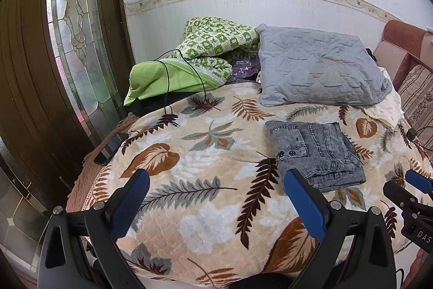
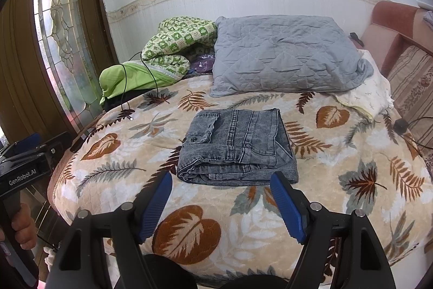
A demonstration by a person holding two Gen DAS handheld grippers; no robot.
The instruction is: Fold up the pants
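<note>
Grey washed denim pants (image 2: 238, 148) lie folded into a compact rectangle on the leaf-patterned blanket (image 2: 338, 207); they also show in the left wrist view (image 1: 316, 151) at the right. My right gripper (image 2: 222, 188) is open and empty, just in front of the pants' near edge. My left gripper (image 1: 216, 186) is open and empty over the blanket, to the left of the pants. The right gripper's tip shows at the right edge of the left wrist view (image 1: 416, 180).
A grey quilted pillow (image 2: 284, 53), a green patterned quilt (image 2: 176, 42) and a green pillow (image 2: 127, 77) with a black cable lie at the back. A phone (image 1: 111, 148) sits at the bed's left edge. A door (image 1: 40, 58) stands left, a sofa (image 2: 406, 58) right.
</note>
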